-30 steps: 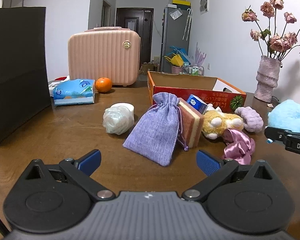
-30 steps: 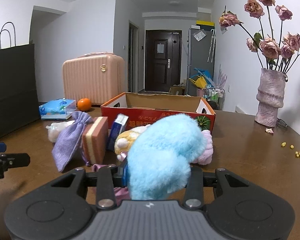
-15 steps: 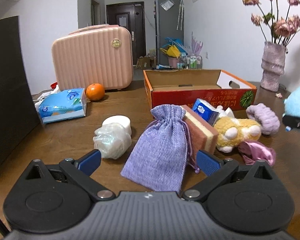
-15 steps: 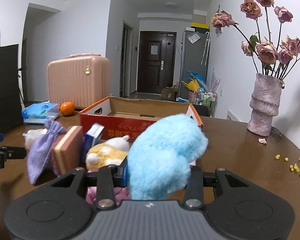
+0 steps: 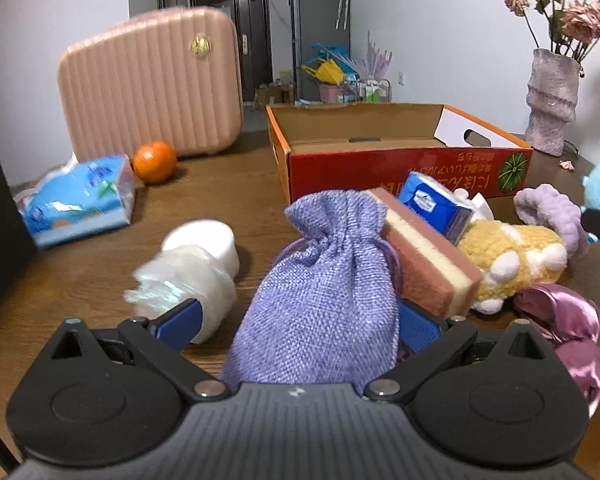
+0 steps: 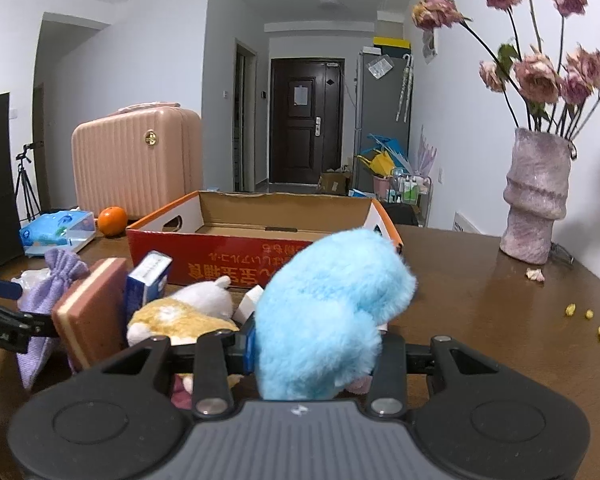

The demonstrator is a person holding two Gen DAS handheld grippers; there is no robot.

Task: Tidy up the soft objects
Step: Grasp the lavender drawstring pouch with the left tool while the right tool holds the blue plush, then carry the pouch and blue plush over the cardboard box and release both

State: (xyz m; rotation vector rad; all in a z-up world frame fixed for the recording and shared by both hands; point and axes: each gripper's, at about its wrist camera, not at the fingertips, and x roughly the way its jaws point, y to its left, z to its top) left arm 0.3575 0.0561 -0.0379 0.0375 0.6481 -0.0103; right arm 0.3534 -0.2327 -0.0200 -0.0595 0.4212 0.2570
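Left claw [image 5: 296, 322]: released, blue pads wide apart, one on each side of the lower part of the purple pouch; no pressing visible.
Right claw [image 6: 314, 346]: clenched on the blue fluffy toy [image 6: 328, 312], raised above the tabletop, in front of the red box.
Purple pouch [image 5: 324, 300]: drawstring bag of woven cloth, nearest thing in front of the red box, neck toward the box, leaning against the sponge.
Sponge [image 5: 424, 260]: pink and cream layers, tilted, touching the right side of the pouch, between pouch and red box.
Satin scrunchie [image 5: 564, 320]: mauve, shiny, on the tabletop to the right of the sponge.
Yellow plush [image 5: 512, 254]: lying in front of the red box, just beside the sponge.
Blue packet [image 5: 436, 206]: small carton, resting on the sponge and the plush, near the front wall of the red box.
Lilac fuzzy band [image 5: 548, 210]: by the right front corner of the red box.
White bundle [image 5: 188, 284]: crinkled film, left of the pouch, with a white round tub [image 5: 204, 240] touching behind it.
Red box [image 5: 384, 164]: open cardboard tray, inside bare as far as visible.
Tissue pack [image 5: 80, 200]: far to the left of the red box.
Orange [image 5: 155, 161]: left of the red box, in front of the pink suitcase [image 5: 152, 84].
Vase [image 6: 538, 196]: with dried roses, right of the red box.
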